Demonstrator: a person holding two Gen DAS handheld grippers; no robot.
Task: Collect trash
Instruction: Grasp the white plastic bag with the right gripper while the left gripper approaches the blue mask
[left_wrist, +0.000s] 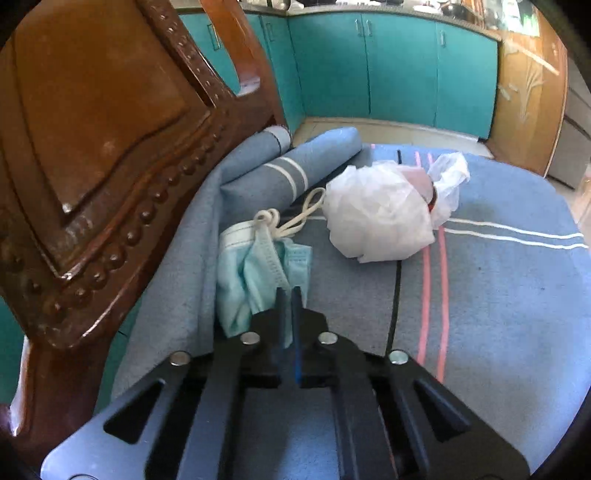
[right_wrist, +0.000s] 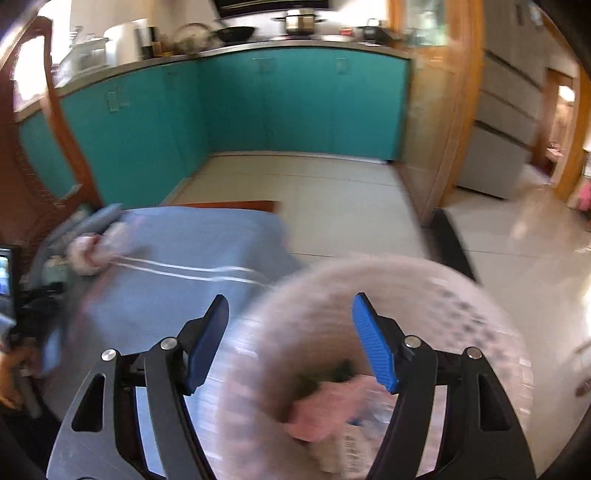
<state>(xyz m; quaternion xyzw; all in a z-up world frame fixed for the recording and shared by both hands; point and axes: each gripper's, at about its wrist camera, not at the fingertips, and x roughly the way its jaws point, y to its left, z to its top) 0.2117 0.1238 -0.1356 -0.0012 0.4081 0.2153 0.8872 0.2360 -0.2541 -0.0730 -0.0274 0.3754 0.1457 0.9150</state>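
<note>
Pinching a crumpled blue face mask (left_wrist: 258, 273) in our closed left tongs (left_wrist: 288, 295), by the chair seat's back edge near a knotted white bag (left_wrist: 380, 214), we judge it light and limp. Right tongs (right_wrist: 290, 339) gape wide above a blurred basket (right_wrist: 461, 314).

Pale blue mask (left_wrist: 258, 273), white bag (left_wrist: 380, 218), blue striped cloth (left_wrist: 498, 295), teal cabinets (left_wrist: 399, 70).

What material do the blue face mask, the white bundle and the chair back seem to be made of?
Face mask: thin non-woven fabric, matte, judging by its pleats and elastic ear loops.
White bundle: probably thin plastic film, slightly glossy, crinkled and half see-through.
Chair back: dark wood, varnished; it shows carved beading and shiny highlights.
</note>
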